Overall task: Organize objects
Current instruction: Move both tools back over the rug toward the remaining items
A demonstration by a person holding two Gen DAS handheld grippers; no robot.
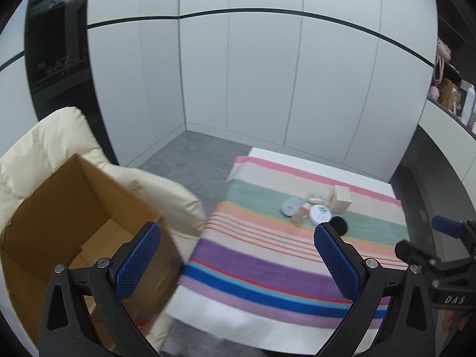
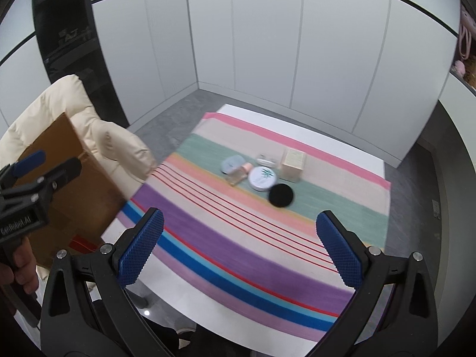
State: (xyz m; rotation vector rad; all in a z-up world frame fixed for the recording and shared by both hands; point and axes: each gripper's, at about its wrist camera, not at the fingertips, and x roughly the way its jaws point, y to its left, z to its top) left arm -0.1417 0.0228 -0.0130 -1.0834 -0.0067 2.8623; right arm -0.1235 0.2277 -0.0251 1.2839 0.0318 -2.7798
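Observation:
A cluster of small items lies on the striped cloth (image 2: 238, 238): a black round puff (image 2: 280, 195), a white round tin (image 2: 263, 178) with a green leaf print, a small peach bottle (image 2: 239, 173), a grey-blue oval case (image 2: 231, 163), a beige box (image 2: 293, 160) and a small clear item (image 2: 265, 159). The same group shows in the left wrist view around the tin (image 1: 320, 213). My left gripper (image 1: 236, 264) is open above the cloth's near left edge, next to an open cardboard box (image 1: 74, 208). My right gripper (image 2: 241, 253) is open, well short of the items.
The cardboard box rests on a cream padded chair (image 1: 44, 136) left of the white table (image 2: 184, 291). White cabinet walls (image 1: 267, 74) enclose the far side. Dark shelves (image 1: 455, 89) with pink items stand at the right. A hand (image 2: 17, 267) holds the left gripper.

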